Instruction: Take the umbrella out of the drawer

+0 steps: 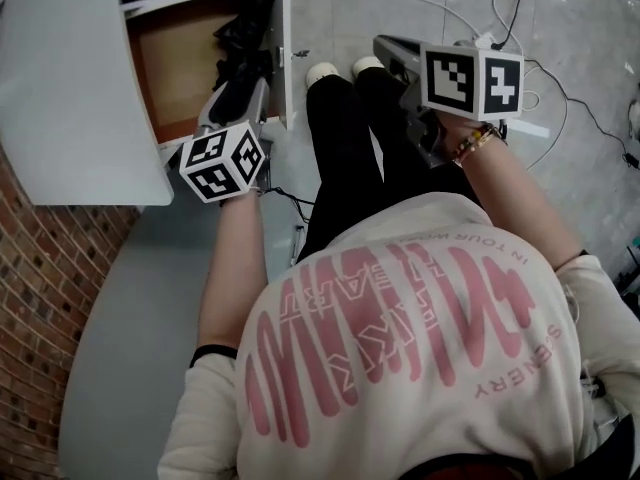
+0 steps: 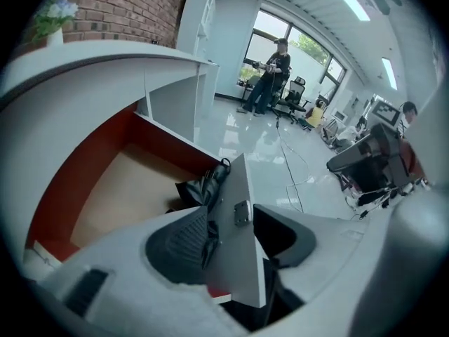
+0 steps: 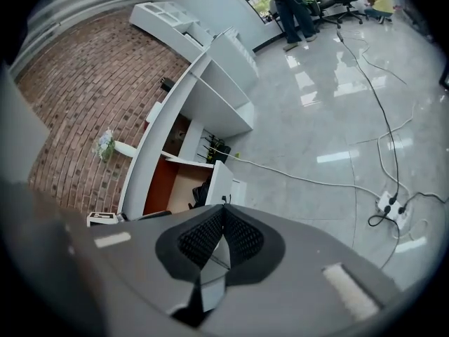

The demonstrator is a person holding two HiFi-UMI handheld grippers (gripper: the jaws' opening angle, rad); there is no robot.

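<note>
The white drawer (image 1: pixel 283 48) stands pulled out under the counter, its wooden bottom showing. A folded black umbrella (image 1: pixel 240 38) lies inside, against the front panel (image 2: pixel 242 181). My left gripper (image 1: pixel 258 88) hangs over that panel's top edge with its jaws open. One finger (image 2: pixel 186 241) is inside the drawer just short of the umbrella (image 2: pixel 200 188); the other is outside the panel. My right gripper (image 1: pixel 382 44) is shut and empty over the floor, right of the drawer. From the right gripper (image 3: pixel 223 210) view the umbrella (image 3: pixel 201 192) shows small and far.
A white counter top (image 1: pixel 60 88) overhangs the drawer, with a brick wall (image 1: pixel 40 268) at the left. The person's black-trousered legs (image 1: pixel 350 148) stand between the grippers. Cables and a power strip (image 3: pixel 389 206) lie on the glossy floor. People (image 2: pixel 270 76) stand far off.
</note>
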